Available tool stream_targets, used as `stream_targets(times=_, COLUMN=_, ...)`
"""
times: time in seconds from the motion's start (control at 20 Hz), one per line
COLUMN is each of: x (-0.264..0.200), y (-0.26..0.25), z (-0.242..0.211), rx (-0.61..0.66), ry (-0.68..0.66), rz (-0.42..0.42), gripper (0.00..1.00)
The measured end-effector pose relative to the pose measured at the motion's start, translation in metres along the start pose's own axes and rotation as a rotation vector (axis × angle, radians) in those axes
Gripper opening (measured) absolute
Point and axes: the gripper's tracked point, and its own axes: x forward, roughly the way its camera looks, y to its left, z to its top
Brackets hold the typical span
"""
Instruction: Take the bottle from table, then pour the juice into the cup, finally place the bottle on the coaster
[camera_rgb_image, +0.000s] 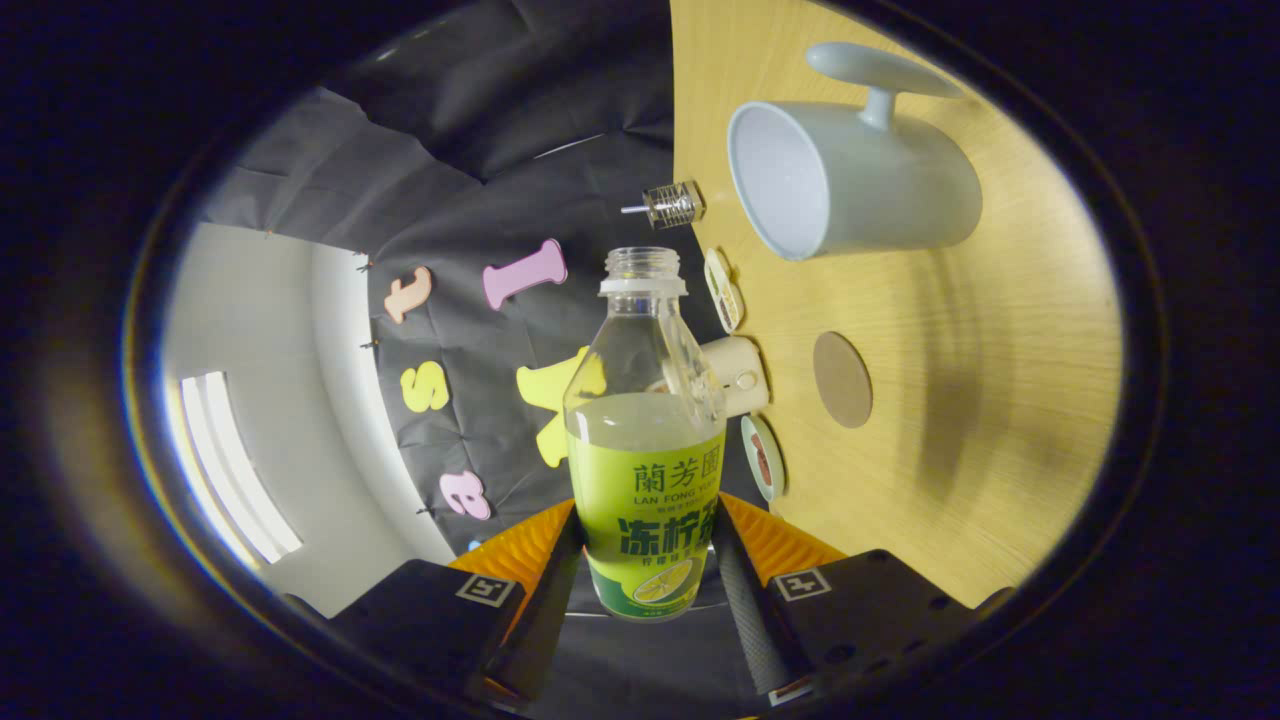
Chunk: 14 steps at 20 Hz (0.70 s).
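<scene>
Black cloth forms the booth wall (480, 130) across the upper left of the frame, and at lower centre the gripper (645, 560) is closed on the bottle (645, 440), one finger pressing each side of its green label. The bottle has no cap, holds pale juice to about mid-height, and its mouth points toward the top of the frame. Right of it the wooden table (960, 400) carries a round brown coaster (842, 379) at mid-frame and a pale cup (850, 180) with a handle at upper right, the cup's opening facing the bottle's side.
</scene>
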Motion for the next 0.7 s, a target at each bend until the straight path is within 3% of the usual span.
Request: stream_targets(times=0.7, x=0.0040, y=0.0092, z=0.0044, rx=0.051, ry=-0.013, rz=0.044, gripper=0.78)
